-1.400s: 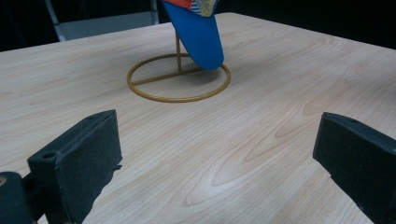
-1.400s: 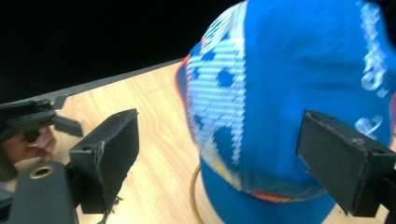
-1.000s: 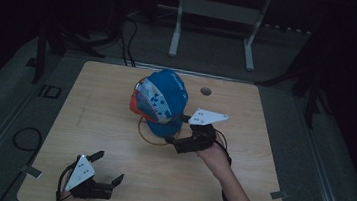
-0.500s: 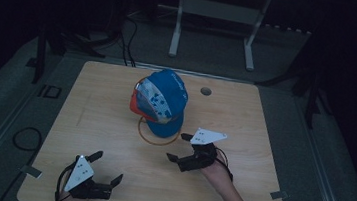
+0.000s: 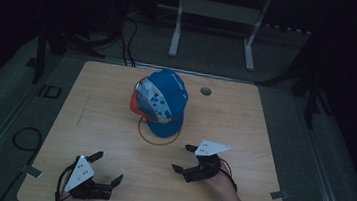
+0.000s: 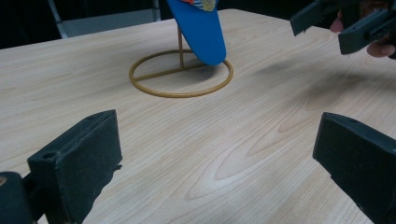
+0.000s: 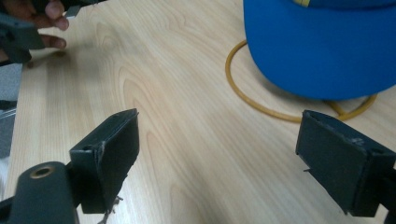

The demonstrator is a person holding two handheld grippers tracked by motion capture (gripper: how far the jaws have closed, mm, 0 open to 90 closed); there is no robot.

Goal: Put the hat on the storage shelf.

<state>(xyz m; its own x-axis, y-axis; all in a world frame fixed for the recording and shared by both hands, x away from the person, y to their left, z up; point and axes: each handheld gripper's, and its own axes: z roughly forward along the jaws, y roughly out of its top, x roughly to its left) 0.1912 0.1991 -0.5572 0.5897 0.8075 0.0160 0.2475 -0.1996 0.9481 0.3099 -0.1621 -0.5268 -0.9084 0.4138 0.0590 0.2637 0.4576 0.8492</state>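
Blue baseball cap with a patterned side panel and an orange cap beneath it is seen hung on a thin brass-coloured wire stand with a ring base, placed slightly toward the far edge from the middle of the pale wooden tabletop. A small round hole is cut in the tabletop near the far edge, to the right of the cap.

No contact with the cap is made by either tool, so the step in hand is judged to be a pause clear of the cap, the cap being already seated on its stand. Should the cap need adjusting or lifting, a reach toward the far edge and a closing on the brim would be called for.

At the near edge, toward the left corner, the left gripper is held low with its jaws spread wide and nothing between them. Near the ring base but apart from it, the right gripper is held just above the wood, pointed toward the left, its jaws likewise wide apart and empty.
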